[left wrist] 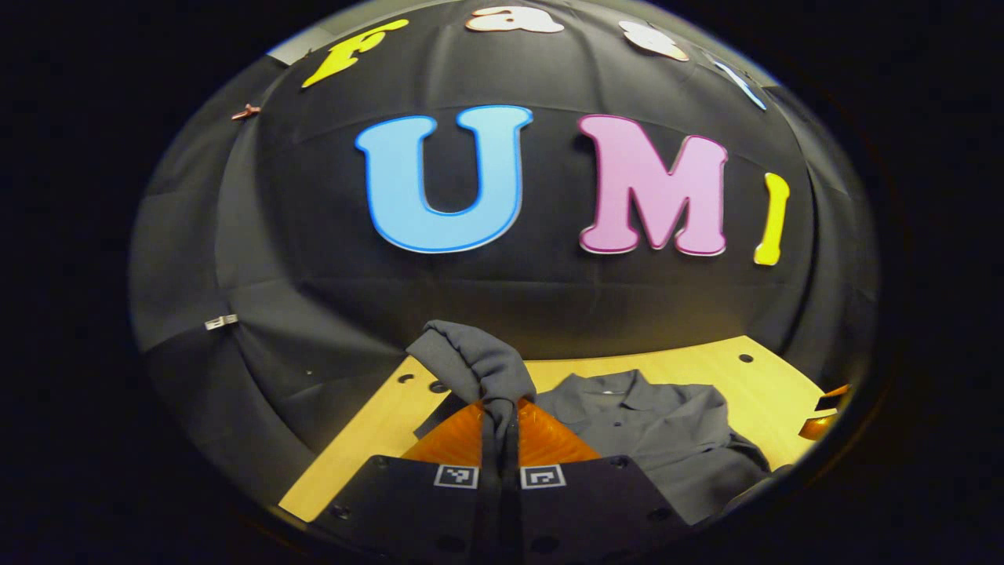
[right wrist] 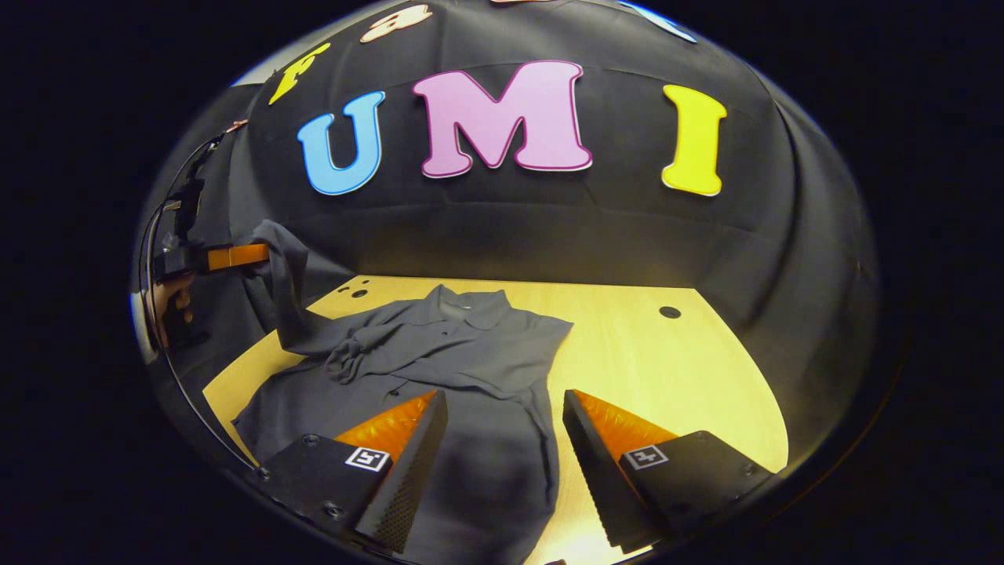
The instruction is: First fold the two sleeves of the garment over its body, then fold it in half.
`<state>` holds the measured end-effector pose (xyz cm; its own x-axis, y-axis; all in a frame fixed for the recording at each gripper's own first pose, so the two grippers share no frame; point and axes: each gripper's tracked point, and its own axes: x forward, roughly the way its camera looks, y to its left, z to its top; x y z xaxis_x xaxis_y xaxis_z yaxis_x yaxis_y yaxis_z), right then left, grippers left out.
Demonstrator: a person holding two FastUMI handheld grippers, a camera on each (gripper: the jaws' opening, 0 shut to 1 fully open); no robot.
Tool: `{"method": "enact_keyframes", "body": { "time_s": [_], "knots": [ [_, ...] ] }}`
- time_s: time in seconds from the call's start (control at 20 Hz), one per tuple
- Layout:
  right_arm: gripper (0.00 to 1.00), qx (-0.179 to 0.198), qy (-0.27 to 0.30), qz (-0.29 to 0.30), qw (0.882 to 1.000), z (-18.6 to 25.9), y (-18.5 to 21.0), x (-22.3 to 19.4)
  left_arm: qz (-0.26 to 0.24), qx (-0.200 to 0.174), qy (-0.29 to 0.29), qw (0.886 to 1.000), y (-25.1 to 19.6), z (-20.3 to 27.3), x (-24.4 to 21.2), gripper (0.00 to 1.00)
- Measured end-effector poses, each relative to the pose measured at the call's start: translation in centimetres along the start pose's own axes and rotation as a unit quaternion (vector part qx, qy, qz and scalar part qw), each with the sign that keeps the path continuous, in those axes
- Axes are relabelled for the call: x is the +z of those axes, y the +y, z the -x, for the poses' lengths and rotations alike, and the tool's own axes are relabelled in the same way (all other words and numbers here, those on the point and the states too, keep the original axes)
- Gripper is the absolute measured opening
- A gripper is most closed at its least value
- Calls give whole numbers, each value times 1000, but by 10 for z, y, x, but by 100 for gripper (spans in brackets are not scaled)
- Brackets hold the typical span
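Left claw (left wrist: 500, 439) clamped on sleeve (left wrist: 478, 365), raised beside shirt (right wrist: 439, 353) | right claw (right wrist: 502, 447) wide open, holding nothing, over shirt's lower body | shirt on surface (right wrist: 667, 369)

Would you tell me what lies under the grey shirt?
The shirt lies on a wooden table, bare to its side with holes showing. The left gripper holds one sleeve lifted. Whatever is beneath the shirt's body is covered.
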<state>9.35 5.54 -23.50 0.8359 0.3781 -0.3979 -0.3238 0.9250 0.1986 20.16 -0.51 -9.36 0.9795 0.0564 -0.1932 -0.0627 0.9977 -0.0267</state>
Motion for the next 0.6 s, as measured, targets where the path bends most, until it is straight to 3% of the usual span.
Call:
{"method": "enact_keyframes", "body": {
  "time_s": [0.3, 0.6],
  "knots": [
    [92, -34, -2, -15, 999, 17, -30, -8, -6, -86, 10, 996, -101, -10, -11, 5],
    [92, -67, 2, -34, 997, 36, -48, -17, -33, -158, 50, 986, -184, -25, -55, 5]
  ]
}}
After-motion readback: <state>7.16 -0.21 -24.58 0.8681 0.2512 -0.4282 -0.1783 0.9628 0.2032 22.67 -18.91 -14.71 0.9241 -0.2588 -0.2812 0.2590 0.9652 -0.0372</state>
